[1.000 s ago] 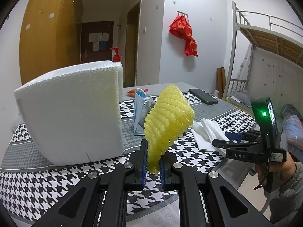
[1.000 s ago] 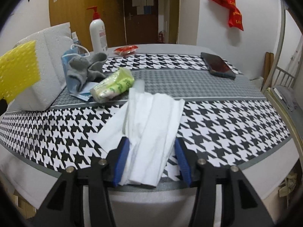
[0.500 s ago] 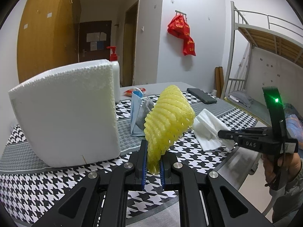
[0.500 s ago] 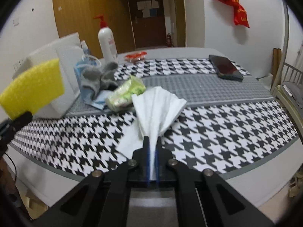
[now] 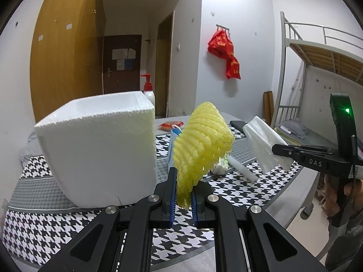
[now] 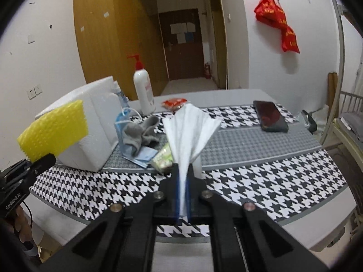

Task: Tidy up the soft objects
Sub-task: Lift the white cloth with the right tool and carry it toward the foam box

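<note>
A: What do the fingers have right now?

B: The left gripper (image 5: 183,200) is clamped on the lower edge of a yellow foam net (image 5: 202,140), which stands up and leans toward the upper right of the left wrist frame. The right gripper (image 6: 182,195) is pinched tight on the narrow end of a folded white tissue (image 6: 190,133); it fans upward from the jaws, long axis running away from the camera.

A: And where would they go?

B: My guess is the white foam box (image 5: 102,149). It sits just left of the foam net in the left view, open top toward the upper left, so the left hand is nearer. In the right view it is at the middle left, beyond a grey sock (image 6: 140,133) and a blue face mask (image 6: 123,122).

A: The surroundings?

B: A houndstooth-covered table (image 6: 283,181) carrying a pump bottle (image 6: 143,88) and a dark phone (image 6: 270,115), with a brown door at the top centre.
</note>
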The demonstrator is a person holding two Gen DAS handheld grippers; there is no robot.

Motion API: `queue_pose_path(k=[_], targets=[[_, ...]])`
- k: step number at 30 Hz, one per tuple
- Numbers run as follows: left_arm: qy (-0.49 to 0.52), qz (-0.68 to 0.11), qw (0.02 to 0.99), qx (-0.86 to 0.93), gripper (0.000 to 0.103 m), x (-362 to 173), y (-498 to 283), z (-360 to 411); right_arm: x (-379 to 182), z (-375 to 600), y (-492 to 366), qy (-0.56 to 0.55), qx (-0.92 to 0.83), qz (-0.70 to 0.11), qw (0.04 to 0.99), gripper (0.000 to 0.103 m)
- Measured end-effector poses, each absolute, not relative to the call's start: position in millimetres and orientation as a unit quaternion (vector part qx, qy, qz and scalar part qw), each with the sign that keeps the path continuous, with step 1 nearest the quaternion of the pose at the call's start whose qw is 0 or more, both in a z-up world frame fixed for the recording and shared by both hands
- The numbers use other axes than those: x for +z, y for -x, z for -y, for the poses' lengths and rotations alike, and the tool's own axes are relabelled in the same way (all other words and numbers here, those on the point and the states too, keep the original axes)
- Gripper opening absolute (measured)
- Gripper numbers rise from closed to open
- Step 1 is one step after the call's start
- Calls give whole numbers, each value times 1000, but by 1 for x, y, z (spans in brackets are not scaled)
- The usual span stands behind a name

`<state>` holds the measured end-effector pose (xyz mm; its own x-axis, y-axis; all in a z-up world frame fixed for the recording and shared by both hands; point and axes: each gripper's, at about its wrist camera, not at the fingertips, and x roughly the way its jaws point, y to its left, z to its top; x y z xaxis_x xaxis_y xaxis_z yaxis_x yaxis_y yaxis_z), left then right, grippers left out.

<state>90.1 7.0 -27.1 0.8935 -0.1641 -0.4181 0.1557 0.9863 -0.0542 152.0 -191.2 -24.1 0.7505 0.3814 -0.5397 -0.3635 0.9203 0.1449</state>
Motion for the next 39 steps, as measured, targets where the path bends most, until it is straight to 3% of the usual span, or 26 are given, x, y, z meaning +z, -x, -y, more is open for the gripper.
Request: queue_pose_path(k=[39], targets=[[17,-144,989,-5,12,57,-40,-79,70,132,-127,-11,257,-205,944,6]])
